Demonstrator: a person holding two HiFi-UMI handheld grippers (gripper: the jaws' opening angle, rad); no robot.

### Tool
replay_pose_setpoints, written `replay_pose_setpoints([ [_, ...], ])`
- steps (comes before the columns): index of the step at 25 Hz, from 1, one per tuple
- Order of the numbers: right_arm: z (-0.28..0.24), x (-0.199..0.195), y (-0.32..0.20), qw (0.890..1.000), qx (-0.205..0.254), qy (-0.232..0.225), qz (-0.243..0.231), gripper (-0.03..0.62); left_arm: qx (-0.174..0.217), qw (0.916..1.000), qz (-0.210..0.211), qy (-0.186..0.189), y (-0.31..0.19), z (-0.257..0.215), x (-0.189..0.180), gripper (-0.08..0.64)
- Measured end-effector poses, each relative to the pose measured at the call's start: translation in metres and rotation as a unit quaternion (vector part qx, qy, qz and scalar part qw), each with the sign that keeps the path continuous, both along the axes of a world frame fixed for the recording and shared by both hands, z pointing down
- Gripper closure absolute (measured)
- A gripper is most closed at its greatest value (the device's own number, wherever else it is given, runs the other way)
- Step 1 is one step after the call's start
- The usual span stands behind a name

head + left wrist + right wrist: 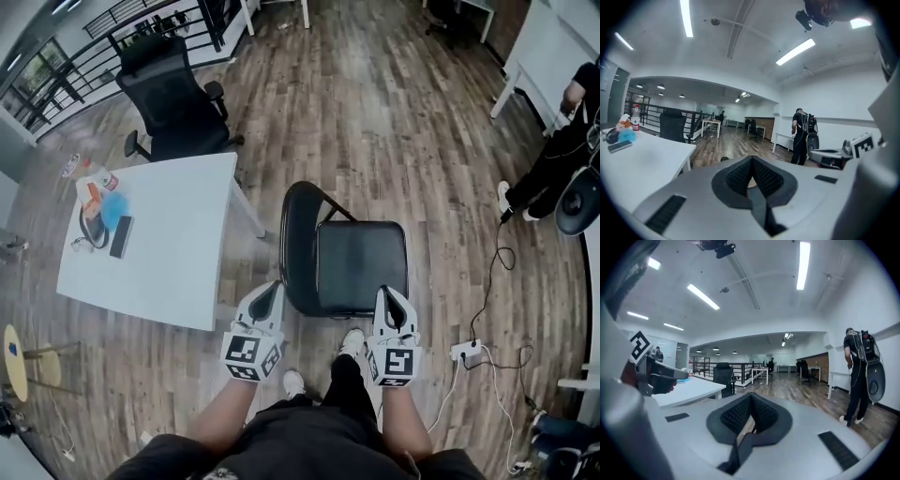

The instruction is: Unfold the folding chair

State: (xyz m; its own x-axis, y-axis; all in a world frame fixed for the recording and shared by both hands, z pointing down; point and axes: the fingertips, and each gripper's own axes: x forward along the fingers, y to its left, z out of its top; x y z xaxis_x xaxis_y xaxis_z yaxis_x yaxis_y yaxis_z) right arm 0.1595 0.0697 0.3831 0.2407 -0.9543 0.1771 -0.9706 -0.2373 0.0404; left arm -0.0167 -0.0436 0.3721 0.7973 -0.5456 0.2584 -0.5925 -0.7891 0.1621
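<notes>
Wooden floor [394, 112] bears the folding chair [361, 267] standing open, so I hold my left gripper [267, 289] and right gripper [389, 294] clear, both closed on nothing.

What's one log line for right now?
black padded folding chair: unfolded, standing | left hand-held gripper: shut, empty | right hand-held gripper: shut, empty

Black trousers [345, 389], white shoes [353, 341], white left gripper [271, 285], right gripper [387, 291]

I see open floor [375, 112] beyond the folding chair [361, 267]; the white table [178, 253] crowds its left side, and a power strip [466, 350] with cable [492, 281] lies right of it.
</notes>
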Motion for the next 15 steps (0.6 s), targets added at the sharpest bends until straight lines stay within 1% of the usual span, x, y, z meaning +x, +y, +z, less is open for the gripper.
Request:
replay_pose_setpoints([
  [3,-0.034,-0.068,0.021,0.999,0.012,0.04,-0.01,0.578,-0.006,0.9996,0.021,0.018,0.03,-0.015,-0.04,0.555],
  [6,-0.056,-0.119,0.046,0.998,0.024,0.056,-0.01,0.578,0.004,0.999,0.035,0.026,0.057,-0.031,-0.07,0.555],
  [9,-0.071,-0.152,0.065,0.997,0.037,0.062,-0.01,0.578,0.026,0.9982,0.047,0.027,0.077,-0.048,-0.088,0.555],
  [11,-0.084,-0.17,0.069,0.996,0.049,0.075,-0.018,0.578,0.034,0.9978,0.048,0.031,0.083,-0.057,-0.099,0.555],
  [13,-0.094,-0.181,0.07,0.995,0.048,0.088,-0.019,0.578,0.035,0.9976,0.046,0.038,0.086,-0.065,-0.105,0.555],
  [15,-0.102,-0.186,0.074,0.994,0.048,0.092,-0.017,0.578,0.035,0.9974,0.046,0.045,0.092,-0.072,-0.107,0.555],
])
